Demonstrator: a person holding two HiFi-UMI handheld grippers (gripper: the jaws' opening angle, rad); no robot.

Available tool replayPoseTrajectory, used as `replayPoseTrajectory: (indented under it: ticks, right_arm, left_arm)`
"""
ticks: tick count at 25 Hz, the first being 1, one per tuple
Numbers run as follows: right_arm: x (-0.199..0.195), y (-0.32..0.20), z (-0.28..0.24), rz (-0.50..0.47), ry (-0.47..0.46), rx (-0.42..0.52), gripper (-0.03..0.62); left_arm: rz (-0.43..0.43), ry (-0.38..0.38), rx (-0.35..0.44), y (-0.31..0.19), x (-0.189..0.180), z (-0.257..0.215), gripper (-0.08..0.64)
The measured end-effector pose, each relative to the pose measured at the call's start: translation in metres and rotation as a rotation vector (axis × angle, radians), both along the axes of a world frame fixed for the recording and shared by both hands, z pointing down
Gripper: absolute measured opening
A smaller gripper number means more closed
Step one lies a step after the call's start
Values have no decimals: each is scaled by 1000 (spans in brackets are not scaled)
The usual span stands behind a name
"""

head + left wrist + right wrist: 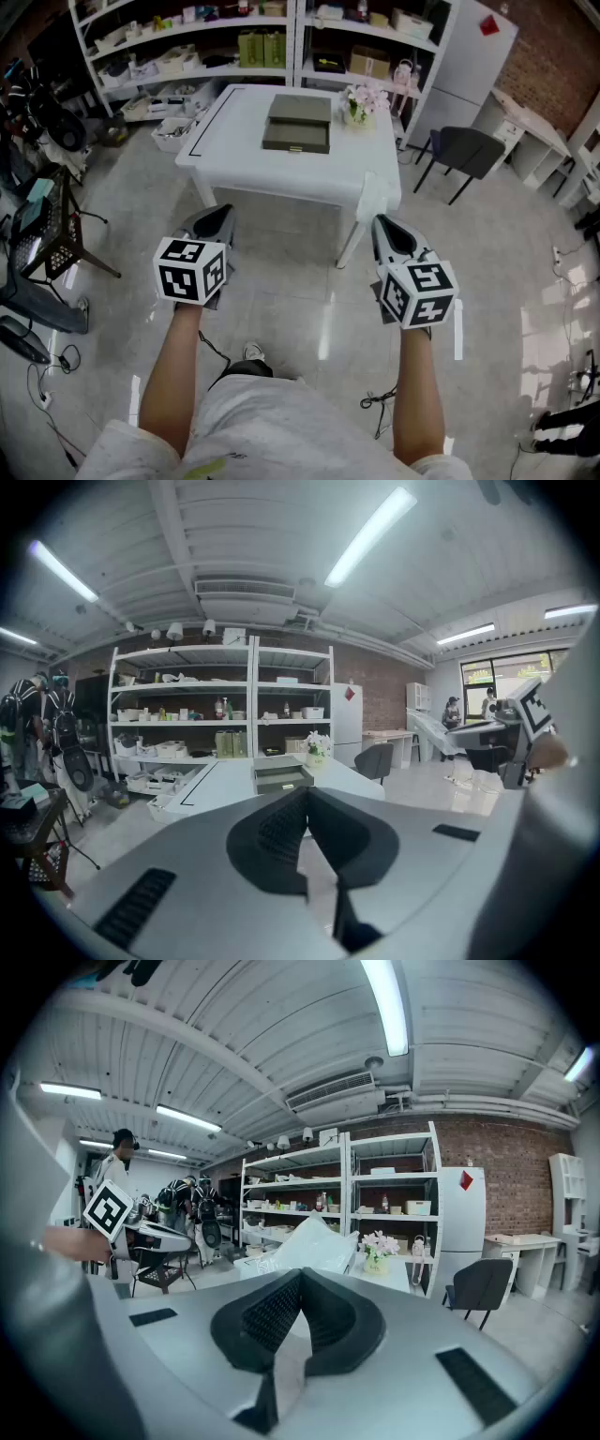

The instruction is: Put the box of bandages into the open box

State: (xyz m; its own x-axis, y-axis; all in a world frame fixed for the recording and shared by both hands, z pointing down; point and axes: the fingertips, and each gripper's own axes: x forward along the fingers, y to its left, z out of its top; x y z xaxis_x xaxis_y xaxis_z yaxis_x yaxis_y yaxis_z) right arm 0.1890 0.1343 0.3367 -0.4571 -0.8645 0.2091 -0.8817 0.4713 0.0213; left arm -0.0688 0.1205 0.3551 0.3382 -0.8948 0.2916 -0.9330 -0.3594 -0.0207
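- The left gripper (217,217) is held out over the floor at the person's left. Its own view shows the jaws together with nothing between them.
- The right gripper (386,230) is level with it on the other side. Its jaws are likewise together and empty.
- Each gripper carries a marker cube (190,270) with black-and-white square codes. These are patterns, not readable words.
- Both grippers are well short of the white desk (234,150), so the step in hand looks like the approach, with no grasp begun.
- On the desk lies an olive-grey box (298,124), which seems to be lying open in two halves and is probably the open box the task means.
- From here I cannot make out the box of bandages, either on the desk or beside the olive-grey box. No label on anything there is legible.
- To do this step well, I would come right up to the desk edge, find the bandage box first, and part one gripper's jaws wider than the box before lowering onto it.
- A pot of pale pink flowers (361,101) stands just beside the olive-grey box and could be knocked.
- Behind are white shelves (187,47) and a tall white cabinet (473,56) bearing a red mark (488,25). No print on them is readable.
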Motion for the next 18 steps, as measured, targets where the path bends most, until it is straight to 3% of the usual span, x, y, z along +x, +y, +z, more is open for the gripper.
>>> replayPoseTrajectory:
  ticks: [10, 18]
  right_arm:
    - [-5, -24, 5, 2, 17, -14, 3]
    - [-12, -72, 14, 20, 13, -30, 3]
  left_arm:
    - [13, -28, -5, -32, -1, 9, 5]
    - [30, -36, -20, -90, -9, 18, 5]
